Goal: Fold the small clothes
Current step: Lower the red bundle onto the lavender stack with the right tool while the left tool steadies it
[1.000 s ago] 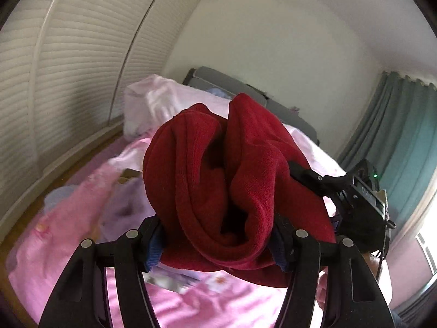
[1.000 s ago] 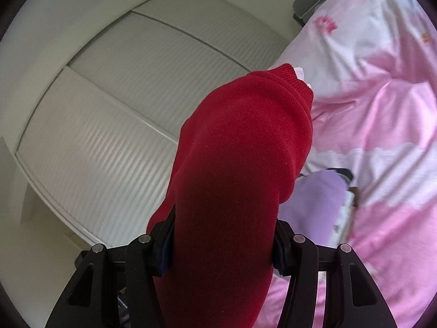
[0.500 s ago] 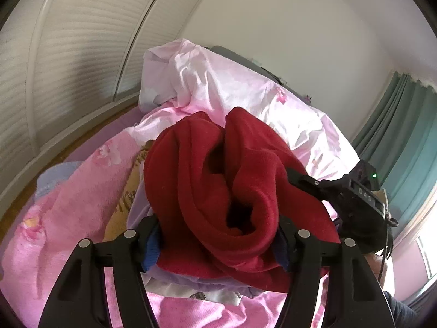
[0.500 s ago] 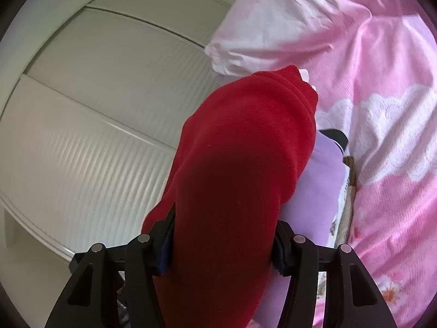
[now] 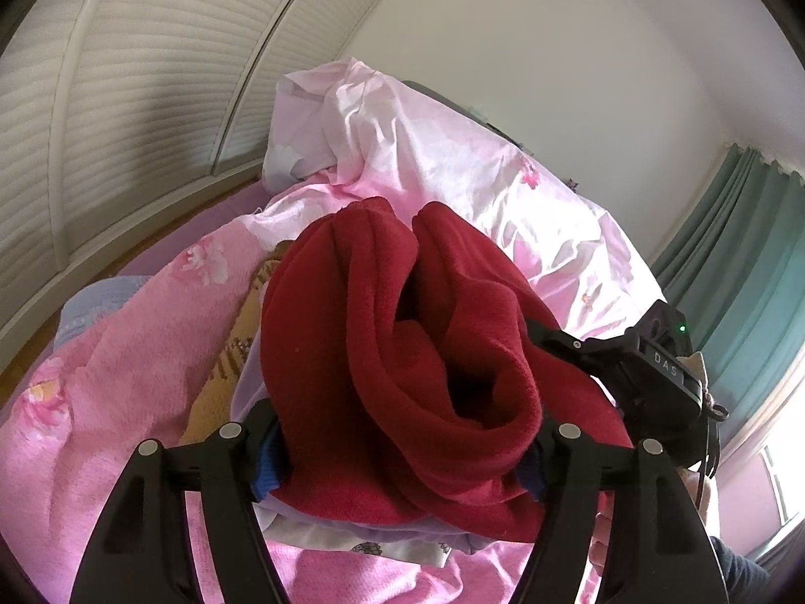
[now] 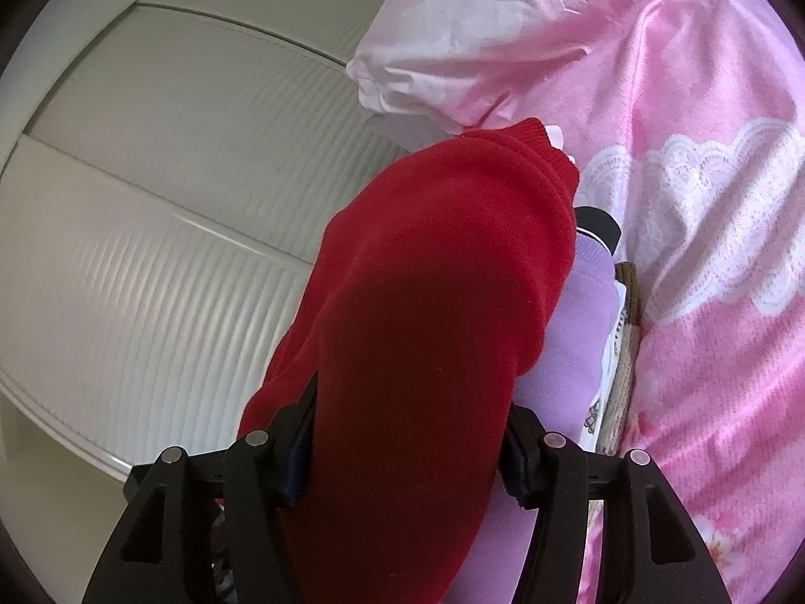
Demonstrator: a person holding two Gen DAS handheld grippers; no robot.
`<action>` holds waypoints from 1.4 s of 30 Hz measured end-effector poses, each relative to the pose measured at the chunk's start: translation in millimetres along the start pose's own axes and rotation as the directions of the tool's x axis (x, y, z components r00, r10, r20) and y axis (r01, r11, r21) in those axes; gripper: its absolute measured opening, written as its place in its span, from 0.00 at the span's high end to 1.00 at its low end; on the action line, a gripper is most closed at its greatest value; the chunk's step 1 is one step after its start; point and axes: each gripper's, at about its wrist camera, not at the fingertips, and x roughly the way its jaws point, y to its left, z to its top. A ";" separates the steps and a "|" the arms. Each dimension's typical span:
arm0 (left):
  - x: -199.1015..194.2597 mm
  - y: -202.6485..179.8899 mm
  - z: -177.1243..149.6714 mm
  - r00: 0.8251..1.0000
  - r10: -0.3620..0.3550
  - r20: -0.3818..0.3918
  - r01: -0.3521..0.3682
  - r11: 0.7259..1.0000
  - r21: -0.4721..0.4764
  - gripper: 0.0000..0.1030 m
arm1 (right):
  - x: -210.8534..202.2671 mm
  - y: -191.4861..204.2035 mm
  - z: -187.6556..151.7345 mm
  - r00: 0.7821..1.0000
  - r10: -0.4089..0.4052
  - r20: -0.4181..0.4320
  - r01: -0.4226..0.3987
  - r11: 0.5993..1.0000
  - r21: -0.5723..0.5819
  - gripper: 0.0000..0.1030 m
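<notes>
- The left gripper (image 5: 402,458) and the right gripper (image 6: 405,448) each have their jaws clamped on the bunched red fleece garment (image 5: 397,352), held between them above the bed.
- Over the last second both views have tipped downward: the pink floral bedding (image 5: 126,352) fills more of the frame, and the lilac garment (image 6: 578,332) on the stack looms closer.
- This suggests the folded fleece is being lowered onto the pile of finished clothes; release looks like the next step.
- The bundle is thick and loose, so it may unroll on landing.
</notes>
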 end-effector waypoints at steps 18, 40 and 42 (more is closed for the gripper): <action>-37.0 -43.5 8.6 0.994 0.089 0.063 -0.093 0.993 0.071 0.15 | -39.0 19.0 9.4 0.992 -0.126 0.021 0.127 0.988 -0.085 0.17; -18.3 -45.9 5.3 0.996 0.093 0.012 -0.094 0.994 0.062 0.12 | -30.7 -11.8 7.9 0.999 0.014 -0.034 -0.013 0.999 0.048 0.14; -17.9 -42.9 4.5 0.996 0.089 0.030 -0.091 0.994 0.065 0.30 | -20.0 -16.2 8.6 0.996 0.069 -0.053 -0.065 0.995 0.081 0.15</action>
